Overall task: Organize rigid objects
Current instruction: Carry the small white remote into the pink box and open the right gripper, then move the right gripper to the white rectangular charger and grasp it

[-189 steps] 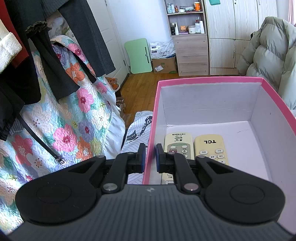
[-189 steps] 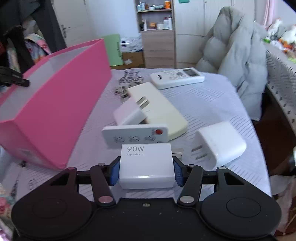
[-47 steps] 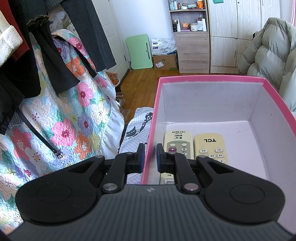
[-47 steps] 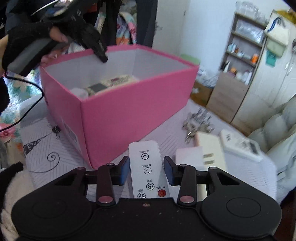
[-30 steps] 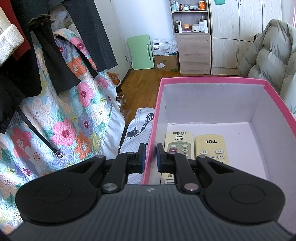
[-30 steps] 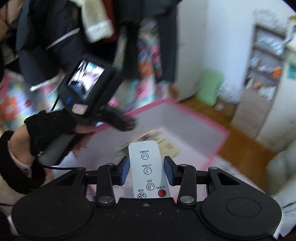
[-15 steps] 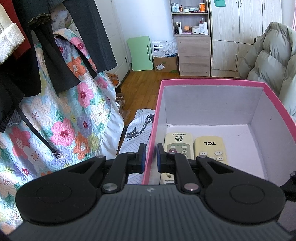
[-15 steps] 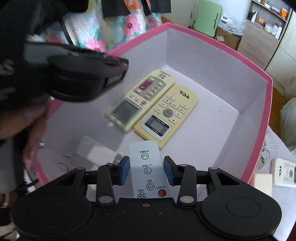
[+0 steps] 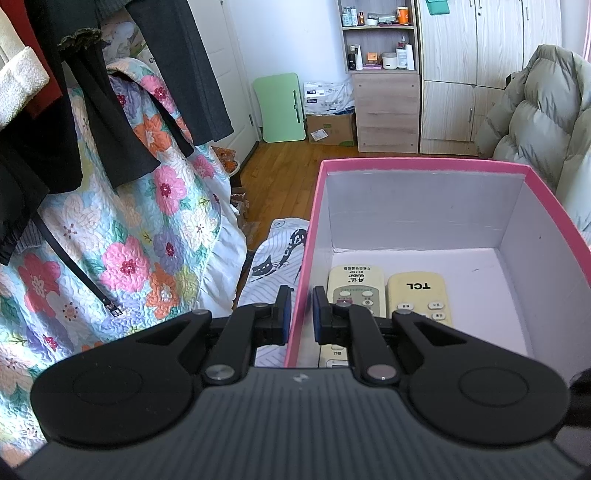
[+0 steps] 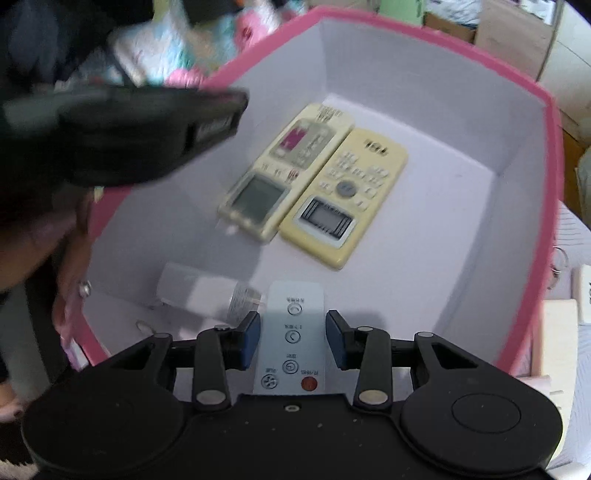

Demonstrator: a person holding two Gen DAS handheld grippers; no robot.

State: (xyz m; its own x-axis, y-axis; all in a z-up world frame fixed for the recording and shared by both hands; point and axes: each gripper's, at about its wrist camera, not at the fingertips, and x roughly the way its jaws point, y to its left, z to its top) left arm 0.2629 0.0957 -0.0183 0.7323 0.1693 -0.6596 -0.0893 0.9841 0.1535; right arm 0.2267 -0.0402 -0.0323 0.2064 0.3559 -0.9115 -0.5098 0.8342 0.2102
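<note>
A pink box [image 9: 424,164] with a white inside holds two cream remotes side by side [image 9: 354,284] [image 9: 419,291]. My left gripper [image 9: 298,314] is shut on the box's left wall, one finger inside and one outside. In the right wrist view my right gripper [image 10: 293,341] hangs over the box's near end [image 10: 417,22]. A small white remote [image 10: 293,332] with a red button lies between its fingers, which stand a little apart from its sides. Both cream remotes [image 10: 291,166] [image 10: 345,195] and a white charger block [image 10: 195,288] lie on the box floor below.
A flowered quilt [image 9: 122,236] and dark hanging clothes [image 9: 92,92] are left of the box. A puffy grey-green coat [image 9: 539,122] is at the right. White items [image 10: 561,314] lie on the striped cloth right of the box. The left gripper's body [image 10: 122,129] overhangs the box.
My right gripper has sunk lower over the box with the small white remote, and its fingers have parted from the remote's sides. The left gripper still holds the box wall.
</note>
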